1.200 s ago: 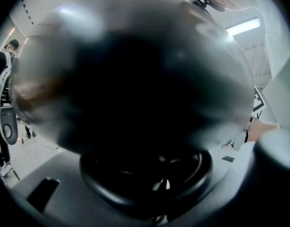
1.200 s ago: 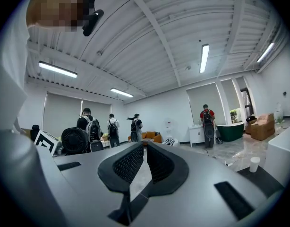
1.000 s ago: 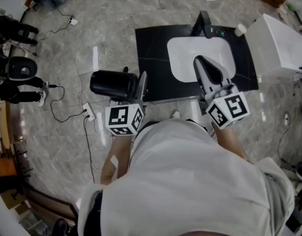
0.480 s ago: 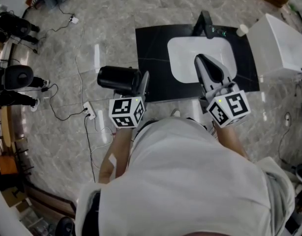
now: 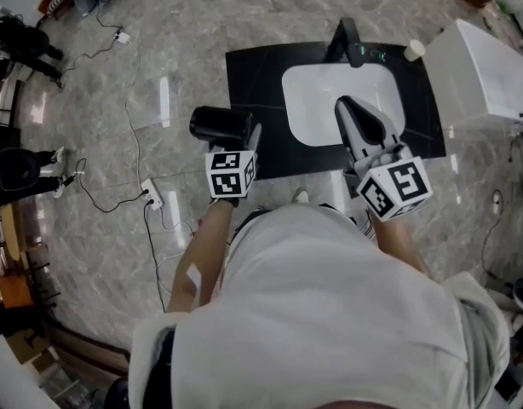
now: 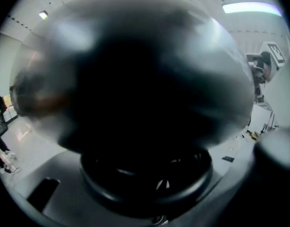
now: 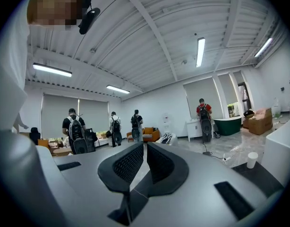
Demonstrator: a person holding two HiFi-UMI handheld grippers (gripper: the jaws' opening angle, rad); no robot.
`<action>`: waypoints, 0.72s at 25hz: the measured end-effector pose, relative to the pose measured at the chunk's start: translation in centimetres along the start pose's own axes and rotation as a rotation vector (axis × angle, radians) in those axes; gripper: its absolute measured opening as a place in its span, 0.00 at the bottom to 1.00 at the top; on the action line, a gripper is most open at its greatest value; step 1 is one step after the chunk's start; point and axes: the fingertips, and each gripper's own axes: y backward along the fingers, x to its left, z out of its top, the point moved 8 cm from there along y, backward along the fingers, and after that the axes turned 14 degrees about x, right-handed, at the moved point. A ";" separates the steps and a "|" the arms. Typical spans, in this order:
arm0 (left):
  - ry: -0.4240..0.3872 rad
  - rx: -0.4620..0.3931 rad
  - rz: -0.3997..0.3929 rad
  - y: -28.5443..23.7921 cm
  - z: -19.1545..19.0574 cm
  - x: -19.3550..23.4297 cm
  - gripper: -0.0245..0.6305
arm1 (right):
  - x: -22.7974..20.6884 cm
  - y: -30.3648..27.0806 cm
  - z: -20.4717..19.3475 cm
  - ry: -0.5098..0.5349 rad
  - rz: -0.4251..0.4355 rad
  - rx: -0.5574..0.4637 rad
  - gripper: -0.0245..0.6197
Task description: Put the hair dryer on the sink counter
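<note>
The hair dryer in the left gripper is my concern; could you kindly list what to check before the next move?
1. Left gripper shut on the hair dryer: ok.
2. Hair dryer over the sink counter: not ok, it looks mostly beyond the counter's left edge.
3. Bare counter strip left of the basin: ok.
4. Right gripper away from that strip: ok, over the basin, nothing between its jaws.
5. Dryer's height above the counter: cannot tell.
</note>
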 end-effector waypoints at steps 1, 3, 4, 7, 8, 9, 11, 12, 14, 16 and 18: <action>0.003 0.018 0.003 -0.6 -0.3 0.1 0.40 | -0.3 0.0 -0.2 -0.003 -0.003 0.004 0.11; 0.017 0.042 0.005 -1.6 -0.8 0.2 0.40 | -0.9 0.2 -0.5 -0.011 -0.011 0.011 0.11; 0.023 0.051 0.005 -2.1 -0.9 0.2 0.40 | -1.2 0.2 -0.6 -0.017 -0.014 0.014 0.11; 0.025 0.075 0.010 -3.3 -1.1 0.2 0.40 | -2.1 0.3 -0.8 -0.027 -0.021 0.017 0.11; 0.021 0.084 0.013 -3.7 -1.1 0.2 0.40 | -2.3 0.3 -0.8 -0.027 -0.022 0.016 0.11; 0.017 0.094 0.016 -4.1 -1.2 0.2 0.40 | -2.5 0.3 -0.8 -0.027 -0.023 0.016 0.11; 0.014 0.118 0.021 -5.0 -1.3 0.2 0.40 | -3.1 0.3 -1.0 -0.031 -0.026 0.017 0.11; 0.013 0.132 0.022 -5.5 -1.4 0.3 0.40 | -3.3 0.3 -1.1 -0.035 -0.027 0.017 0.11; 0.006 0.163 0.027 -6.5 -1.6 0.4 0.40 | -3.8 0.3 -1.5 -0.040 -0.025 0.021 0.11; -0.006 0.202 0.032 -7.4 -2.0 0.5 0.40 | -4.2 0.0 -2.0 -0.046 -0.020 0.031 0.11; -0.005 0.243 0.034 -8.4 -2.2 0.8 0.40 | -4.3 -0.4 -2.4 -0.056 -0.014 0.039 0.11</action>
